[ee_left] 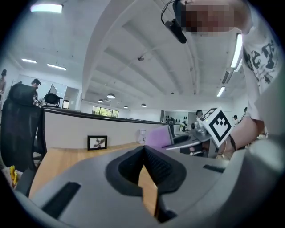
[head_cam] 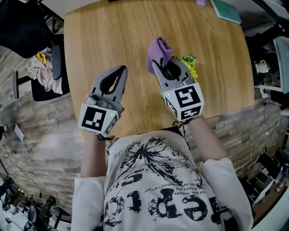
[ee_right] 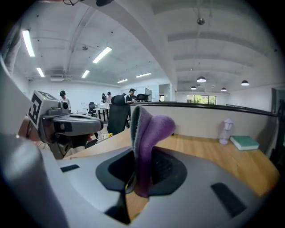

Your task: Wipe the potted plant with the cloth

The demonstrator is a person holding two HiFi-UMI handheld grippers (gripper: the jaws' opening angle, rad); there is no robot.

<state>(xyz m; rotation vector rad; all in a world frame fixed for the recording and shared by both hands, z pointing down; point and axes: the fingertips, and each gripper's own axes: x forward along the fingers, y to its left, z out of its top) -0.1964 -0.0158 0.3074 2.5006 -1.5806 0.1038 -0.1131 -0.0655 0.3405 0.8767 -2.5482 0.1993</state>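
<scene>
The potted plant (head_cam: 189,63) stands on the bench (head_cam: 113,40) just right of, and partly under, our right tool (head_cam: 156,65), whose jaws pinch the purple cloth (head_cam: 159,50), so we judge that hand nearer (our left tool (head_cam: 122,68), closed on nothing, sits aside).

A light wooden table (head_cam: 113,45) with rounded corners. Right of its middle stands a potted plant (head_cam: 191,66) with yellow-green leaves. A teal book (head_cam: 227,10) lies at the far right corner, with a small pale jug (ee_right: 227,131) just beside it. A small framed picture (ee_left: 97,142) stands at the far edge.
</scene>
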